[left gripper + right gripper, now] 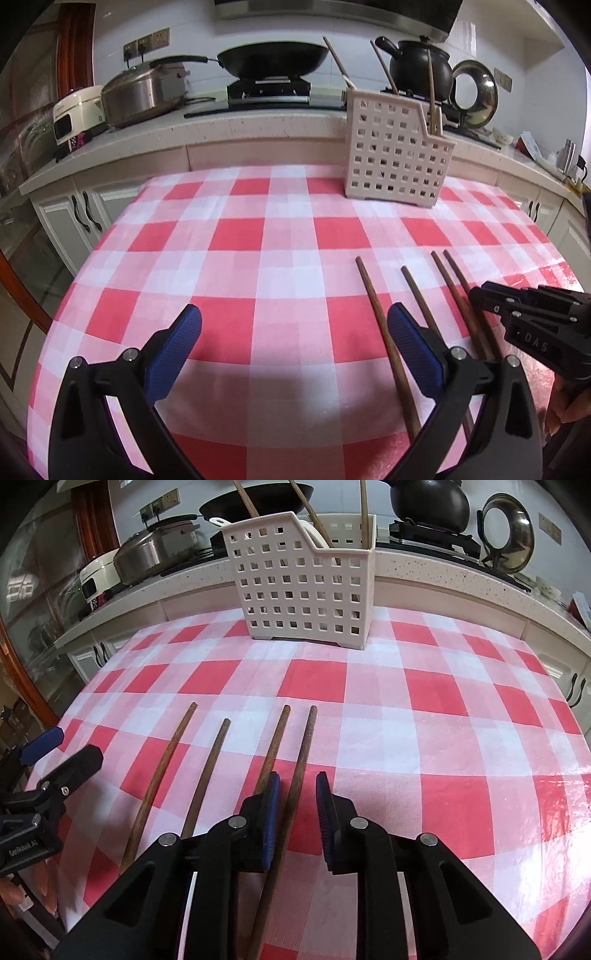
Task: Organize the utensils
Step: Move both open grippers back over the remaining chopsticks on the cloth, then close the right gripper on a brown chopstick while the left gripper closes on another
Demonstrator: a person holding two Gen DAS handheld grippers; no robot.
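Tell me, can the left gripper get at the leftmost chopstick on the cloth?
Probably yes: the left gripper is wide open, the leftmost chopstick lies beside its right finger, and nothing covers it.

The four long brown wooden chopsticks (pixel 207 775) on the red-and-white checked tablecloth (pixel 406 701) lose their near ends under the black gripper bodies in both views. Inside the beige perforated plastic utensil basket (pixel 395 155), the lower parts of the upright wooden sticks (pixel 432 92) are screened by its wall. The black wok (pixel 258 498) and black clay pot (pixel 428 498) are cut by the right view's top edge. Small items on the right of the countertop (pixel 554 155) are too small to tell.
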